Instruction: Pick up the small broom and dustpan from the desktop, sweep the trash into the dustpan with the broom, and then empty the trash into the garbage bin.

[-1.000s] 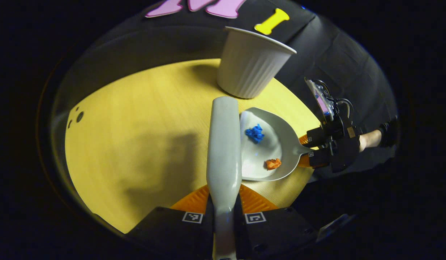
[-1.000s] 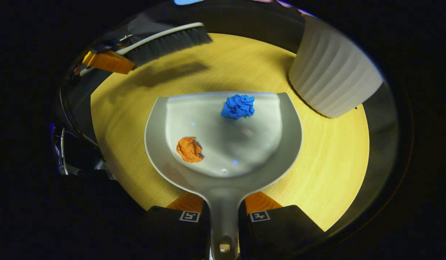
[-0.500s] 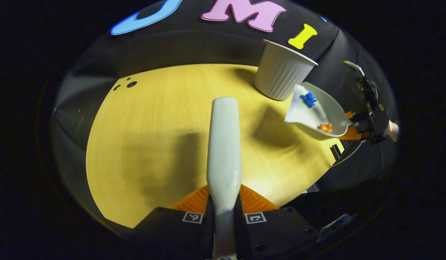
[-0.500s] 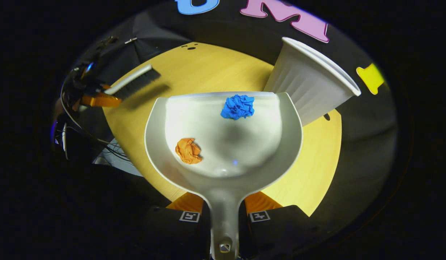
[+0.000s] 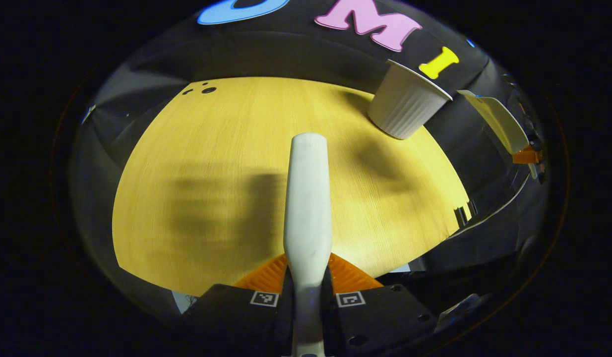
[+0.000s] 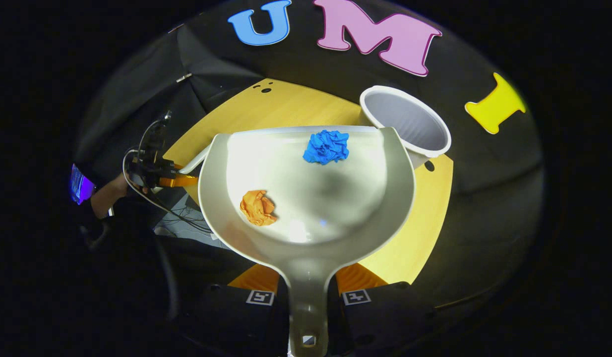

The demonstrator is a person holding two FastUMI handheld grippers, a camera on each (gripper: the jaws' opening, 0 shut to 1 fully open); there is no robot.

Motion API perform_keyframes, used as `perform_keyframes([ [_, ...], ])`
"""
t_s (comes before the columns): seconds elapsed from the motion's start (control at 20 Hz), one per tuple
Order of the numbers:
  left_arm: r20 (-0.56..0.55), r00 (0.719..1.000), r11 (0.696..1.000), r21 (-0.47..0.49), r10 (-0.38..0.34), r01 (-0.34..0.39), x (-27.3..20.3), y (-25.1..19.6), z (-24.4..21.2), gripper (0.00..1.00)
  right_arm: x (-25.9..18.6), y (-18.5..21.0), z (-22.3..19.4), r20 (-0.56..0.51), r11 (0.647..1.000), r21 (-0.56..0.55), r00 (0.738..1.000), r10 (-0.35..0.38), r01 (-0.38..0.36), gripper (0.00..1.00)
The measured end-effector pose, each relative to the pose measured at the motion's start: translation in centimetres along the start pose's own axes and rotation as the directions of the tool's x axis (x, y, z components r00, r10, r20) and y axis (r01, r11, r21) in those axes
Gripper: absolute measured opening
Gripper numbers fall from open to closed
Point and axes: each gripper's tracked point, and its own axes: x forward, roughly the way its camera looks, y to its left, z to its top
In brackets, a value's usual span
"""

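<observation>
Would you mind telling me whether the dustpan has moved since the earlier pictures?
Yes: the dustpan has risen off the table, now level with the garbage bin's rim.

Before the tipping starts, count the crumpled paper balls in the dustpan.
2. The blue crumpled paper ball lies near the grey plastic dustpan's front lip; the orange crumpled paper ball sits left, nearer the handle.

Dim booth, bright light from above: the desktop (image 5: 226, 163) glows yellow, with soft broad shadows ahead of the fingers. Glare spots sit on the dustpan (image 6: 306, 198) floor. Fisheye bending is strong toward the edges; focus is fairly sharp.
</observation>
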Motion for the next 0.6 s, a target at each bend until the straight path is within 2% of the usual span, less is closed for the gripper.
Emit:
perform_keyframes([
  [0.05, 0.01, 1.0, 1.0, -0.015, 0.007, -0.006, -0.1, 0.3, 0.1, 0.28, 0.0, -0.2, 0.1, 0.008, 1.0, -0.012, 1.0, -0.029, 0.029, 0.35],
  [0.2, 0.039, 0.999, 0.999, -0.052, 0.009, -0.007, -0.6, 0.8, 0.7, 0.28, -1.2, 0.9, 0.6, 0.047, 0.994, -0.011, 0.993, -0.109, 0.109, 0.35],
  [0.45, 0.076, 0.997, 0.993, -0.115, 0.01, -0.001, -1.2, 1.4, 1.2, 0.28, 1.1, 1.7, 0.5, 0.066, 0.972, 0.124, 0.976, -0.208, 0.199, 0.35],
  [0.6, 0.086, 0.996, 0.988, -0.153, 0.0, 0.013, -1.4, 1.6, 0.8, 0.27, 1.3, 2.0, 0.6, 0.05, 0.946, 0.164, 0.956, -0.29, 0.279, 0.35],
])
